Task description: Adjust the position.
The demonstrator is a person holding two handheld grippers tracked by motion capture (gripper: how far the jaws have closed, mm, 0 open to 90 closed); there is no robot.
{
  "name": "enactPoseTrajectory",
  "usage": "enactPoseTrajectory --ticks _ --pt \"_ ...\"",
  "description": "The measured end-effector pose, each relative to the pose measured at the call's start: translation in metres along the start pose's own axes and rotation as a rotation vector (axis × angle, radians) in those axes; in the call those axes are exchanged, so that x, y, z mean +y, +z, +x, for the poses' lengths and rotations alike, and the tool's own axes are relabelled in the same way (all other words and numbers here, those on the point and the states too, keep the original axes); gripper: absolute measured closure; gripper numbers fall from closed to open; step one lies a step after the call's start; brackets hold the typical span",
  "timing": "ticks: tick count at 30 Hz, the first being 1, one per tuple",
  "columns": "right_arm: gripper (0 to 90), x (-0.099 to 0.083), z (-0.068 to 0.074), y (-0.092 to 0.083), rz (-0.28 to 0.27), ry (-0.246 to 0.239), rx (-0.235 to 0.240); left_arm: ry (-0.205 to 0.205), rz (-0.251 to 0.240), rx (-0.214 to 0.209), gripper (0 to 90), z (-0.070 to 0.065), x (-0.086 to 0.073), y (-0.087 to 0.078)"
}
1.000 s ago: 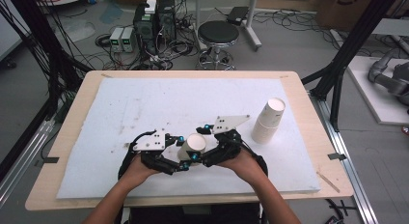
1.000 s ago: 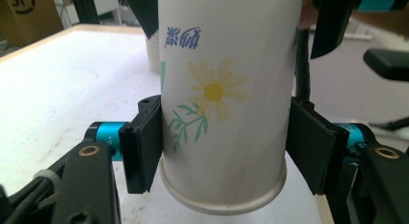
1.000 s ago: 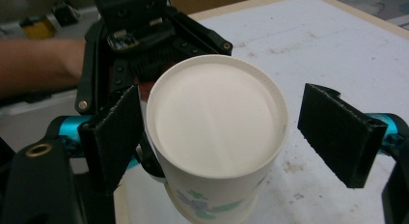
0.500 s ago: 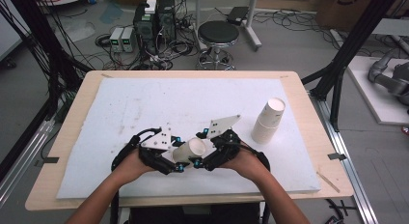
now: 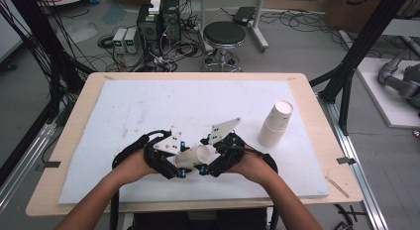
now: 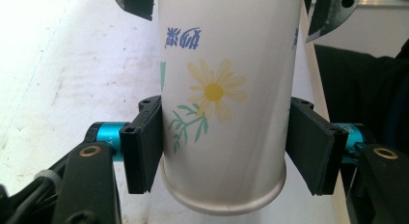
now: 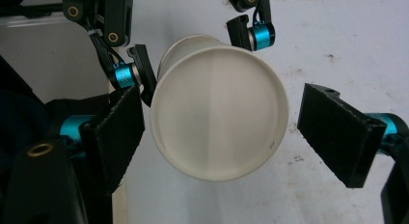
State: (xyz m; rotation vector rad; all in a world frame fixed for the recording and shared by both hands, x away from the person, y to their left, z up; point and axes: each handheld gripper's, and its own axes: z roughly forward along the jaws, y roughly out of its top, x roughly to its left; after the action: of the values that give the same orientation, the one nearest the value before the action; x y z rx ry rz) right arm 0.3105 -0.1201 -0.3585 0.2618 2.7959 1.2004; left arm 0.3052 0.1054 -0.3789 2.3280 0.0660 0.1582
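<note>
A white paper cup (image 5: 193, 155) with a yellow flower print (image 6: 214, 91) lies tilted between both grippers, near the table's front edge. My left gripper (image 5: 182, 159) is shut on it near its narrow base, both pads (image 6: 142, 147) pressed to its sides. My right gripper (image 5: 205, 155) stands open around the cup's wide end (image 7: 219, 113). Its left pad (image 7: 118, 137) is at the rim, and its right pad (image 7: 337, 132) stands clear of the cup. The left gripper (image 7: 190, 50) shows farther off in the right gripper view.
A stack of paper cups (image 5: 275, 123) leans at the right of the white board (image 5: 148, 106) that covers the wooden table (image 5: 79, 116). Behind the table are a stool (image 5: 224, 34), boxes of electronics (image 5: 158, 19) and cables on the floor.
The cup has tipped from nearly upright to lying on its side. The left gripper has turned and moved in toward the right one, and both hands sit a little nearer the front edge.
</note>
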Motion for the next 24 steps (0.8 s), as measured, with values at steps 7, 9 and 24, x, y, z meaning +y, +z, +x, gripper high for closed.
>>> enactPoseTrajectory --ticks 7,9,24 --pt "28.7 0.005 0.0 0.002 0.044 -0.016 0.048 0.018 0.026 -0.014 34.3 -0.001 0.002 0.002" --pt "34.8 0.005 0.0 0.002 0.051 -0.022 0.066 0.017 0.029 -0.02 34.3 -0.001 0.002 0.002" --pt "36.4 -0.007 -0.004 -0.009 -0.012 0.022 0.074 -0.166 -0.265 0.035 17.0 0.0 -0.027 -0.007"
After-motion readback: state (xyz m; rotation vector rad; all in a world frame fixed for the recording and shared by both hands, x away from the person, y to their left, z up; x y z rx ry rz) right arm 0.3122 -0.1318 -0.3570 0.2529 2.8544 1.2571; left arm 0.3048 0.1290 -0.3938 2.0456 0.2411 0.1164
